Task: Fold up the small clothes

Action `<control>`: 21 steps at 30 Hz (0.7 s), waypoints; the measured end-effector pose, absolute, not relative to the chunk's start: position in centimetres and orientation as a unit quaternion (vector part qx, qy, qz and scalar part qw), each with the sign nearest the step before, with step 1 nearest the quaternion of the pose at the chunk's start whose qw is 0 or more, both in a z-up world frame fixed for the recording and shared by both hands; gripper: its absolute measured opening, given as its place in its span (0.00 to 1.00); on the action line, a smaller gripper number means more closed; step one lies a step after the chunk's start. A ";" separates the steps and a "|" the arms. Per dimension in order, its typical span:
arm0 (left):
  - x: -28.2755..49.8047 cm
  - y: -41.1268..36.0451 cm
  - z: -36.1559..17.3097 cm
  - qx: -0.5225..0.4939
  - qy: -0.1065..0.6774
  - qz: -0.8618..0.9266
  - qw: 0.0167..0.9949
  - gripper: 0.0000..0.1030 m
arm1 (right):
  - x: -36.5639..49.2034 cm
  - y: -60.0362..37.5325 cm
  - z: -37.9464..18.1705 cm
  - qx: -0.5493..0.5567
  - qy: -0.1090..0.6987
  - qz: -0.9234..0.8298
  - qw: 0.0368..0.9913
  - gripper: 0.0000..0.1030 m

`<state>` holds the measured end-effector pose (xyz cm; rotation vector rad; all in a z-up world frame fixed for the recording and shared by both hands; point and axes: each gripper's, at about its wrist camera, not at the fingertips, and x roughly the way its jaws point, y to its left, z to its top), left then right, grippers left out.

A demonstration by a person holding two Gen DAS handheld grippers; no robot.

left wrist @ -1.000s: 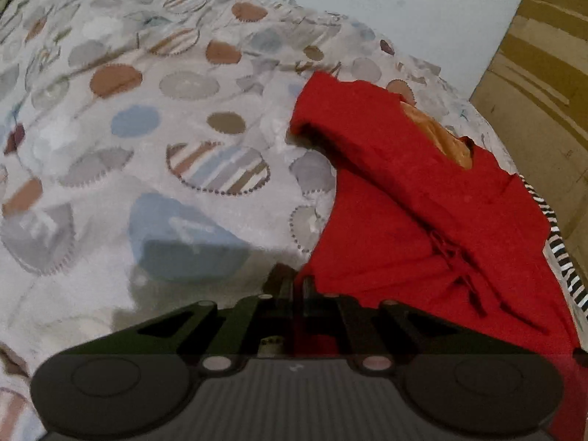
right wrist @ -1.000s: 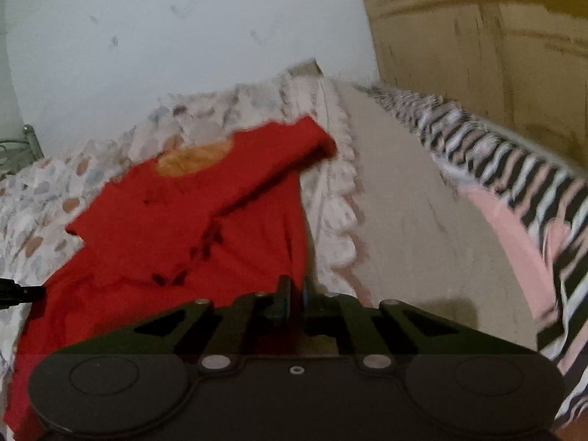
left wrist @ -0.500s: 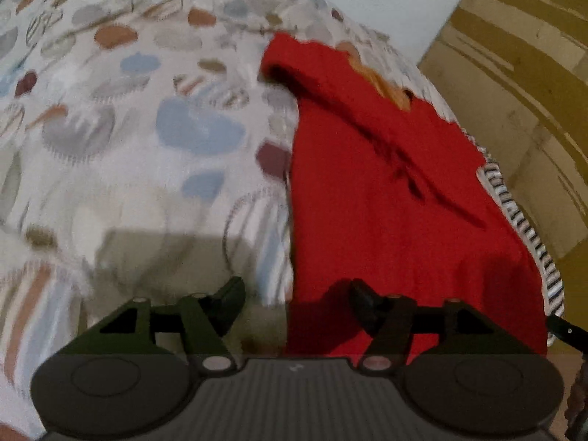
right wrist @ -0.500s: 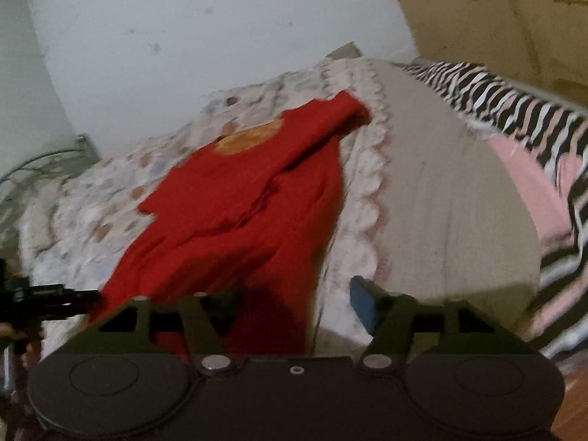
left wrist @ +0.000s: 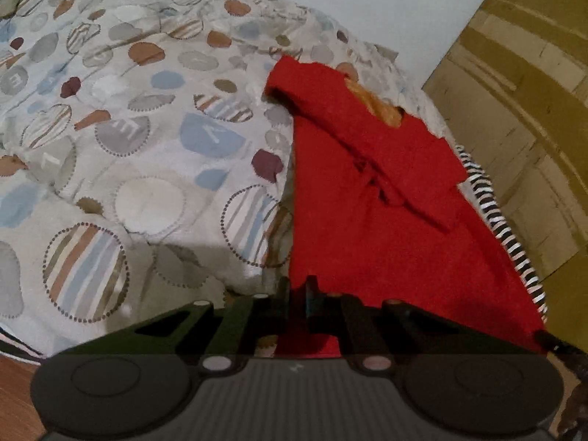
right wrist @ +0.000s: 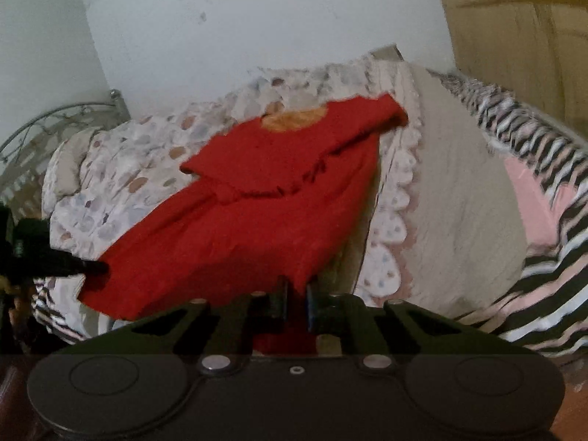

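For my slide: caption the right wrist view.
Right gripper shut on the red garment's near corner, garment spread across the bed.

Our left gripper point(left wrist: 297, 288): black angular fingers, ribbed grey housing, two round discs, silver screws, we note; our right gripper point(right wrist: 296, 296): matching black build, blue-edged pad, thin cable along its housing.

Open patterned bedspread point(left wrist: 128, 154) lies bare left of the red fabric garment point(left wrist: 386, 220). A pale wall point(right wrist: 239, 18) closes the far side; the striped blanket point(right wrist: 544, 250), seemingly bunched, crowds the right.
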<state>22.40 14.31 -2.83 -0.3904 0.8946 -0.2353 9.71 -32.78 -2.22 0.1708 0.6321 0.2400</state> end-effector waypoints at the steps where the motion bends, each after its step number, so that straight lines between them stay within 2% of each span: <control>1: 22.5 14.2 -2.9 -0.185 0.432 -0.113 0.875 0.06 | 9.4 -33.0 -1.9 0.073 0.309 0.114 0.941 0.03; 7: 23.7 13.1 -5.9 -0.159 0.455 -0.093 0.871 0.07 | 9.8 -33.8 -4.0 0.072 0.320 0.102 0.939 0.04; 10: 23.6 13.2 -6.5 -0.170 0.457 -0.087 0.869 0.12 | 9.7 -33.0 -4.8 0.047 0.316 0.100 0.942 0.07; 11: 23.5 13.1 -6.3 -0.169 0.458 -0.082 0.869 0.18 | 9.6 -32.8 -5.0 0.040 0.314 0.099 0.944 0.13; 12: 23.4 13.0 -6.1 -0.165 0.456 -0.077 0.871 0.34 | 9.5 -32.7 -5.1 0.033 0.313 0.098 0.944 0.19; 13: 23.2 12.8 -5.9 -0.160 0.455 -0.074 0.873 0.45 | 9.3 -32.7 -5.1 0.022 0.310 0.097 0.946 0.22; 14: 23.1 12.7 -5.5 -0.158 0.452 -0.071 0.875 0.67 | 9.0 -32.6 -5.1 0.013 0.305 0.097 0.947 0.31; 15: 22.8 12.6 -5.2 -0.159 0.446 -0.065 0.879 0.77 | 8.8 -32.5 -5.2 0.004 0.302 0.100 0.948 0.39; 16: 22.7 12.6 -4.9 -0.157 0.439 -0.062 0.883 0.79 | 8.6 -32.4 -5.1 -0.004 0.298 0.102 0.949 0.44; 18: 22.4 12.2 -4.3 -0.144 0.434 -0.057 0.887 0.86 | 7.9 -31.9 -5.2 -0.038 0.289 0.105 0.951 0.65; 19: 22.2 12.1 -4.2 -0.138 0.433 -0.053 0.889 0.90 | 7.5 -31.5 -5.4 -0.063 0.285 0.110 0.950 0.67; 20: 22.0 11.9 -4.1 -0.132 0.430 -0.047 0.892 0.97 | 7.2 -31.0 -5.5 -0.088 0.282 0.115 0.948 0.73; 21: 21.8 11.8 -4.0 -0.127 0.426 -0.040 0.895 0.99 | 6.8 -30.4 -5.8 -0.120 0.279 0.118 0.946 0.80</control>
